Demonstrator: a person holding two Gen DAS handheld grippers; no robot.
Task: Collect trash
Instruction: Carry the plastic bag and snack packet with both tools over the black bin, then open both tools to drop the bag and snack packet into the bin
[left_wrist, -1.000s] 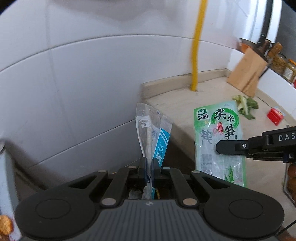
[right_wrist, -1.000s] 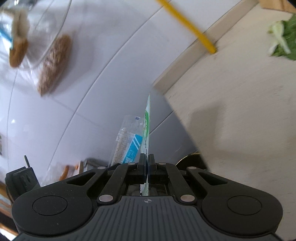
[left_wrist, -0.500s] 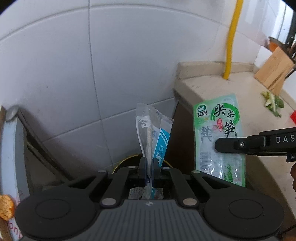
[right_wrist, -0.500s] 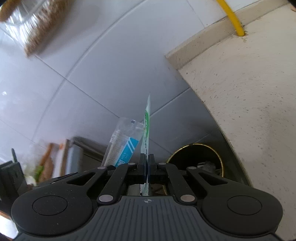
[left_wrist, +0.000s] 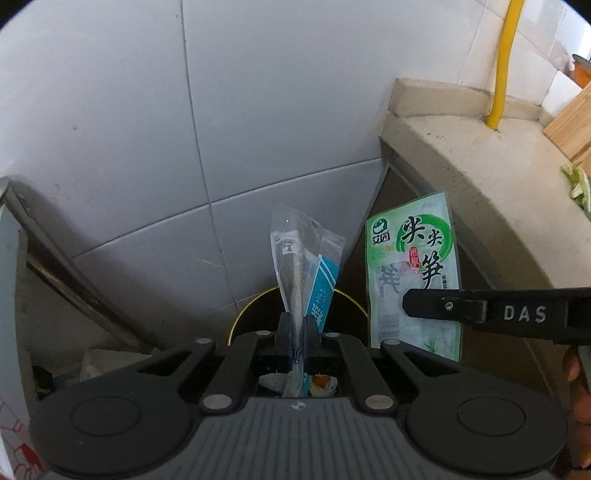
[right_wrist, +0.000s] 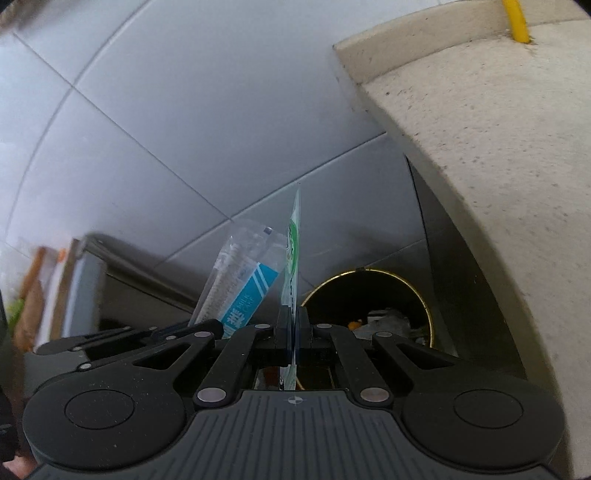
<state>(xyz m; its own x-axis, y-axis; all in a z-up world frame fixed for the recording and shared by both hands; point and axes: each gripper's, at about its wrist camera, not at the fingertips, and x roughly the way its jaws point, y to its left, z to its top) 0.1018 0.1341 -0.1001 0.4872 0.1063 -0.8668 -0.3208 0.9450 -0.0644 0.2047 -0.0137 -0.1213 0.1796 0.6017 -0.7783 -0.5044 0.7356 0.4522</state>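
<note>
My left gripper (left_wrist: 296, 328) is shut on a clear wrapper with a blue stripe (left_wrist: 303, 266), held upright above a black trash bin with a gold rim (left_wrist: 251, 308). My right gripper (right_wrist: 293, 325) is shut on a green and white snack bag (right_wrist: 293, 258), seen edge-on. The same green bag (left_wrist: 410, 273) shows flat in the left wrist view, pinched by the right gripper's finger (left_wrist: 443, 306). The bin (right_wrist: 424, 306) stands on the floor below both grippers, with scraps inside. The blue-striped wrapper (right_wrist: 240, 291) also shows in the right wrist view.
A beige stone counter (left_wrist: 480, 166) rises to the right of the bin, with a yellow pipe (left_wrist: 504, 62) at its back. White wall tiles (left_wrist: 258, 110) stand behind the bin. A metal frame (left_wrist: 55, 258) slants on the left.
Both grippers have moved left off the counter and down towards the floor bin, still holding their wrappers. The bin has come into view below them.
</note>
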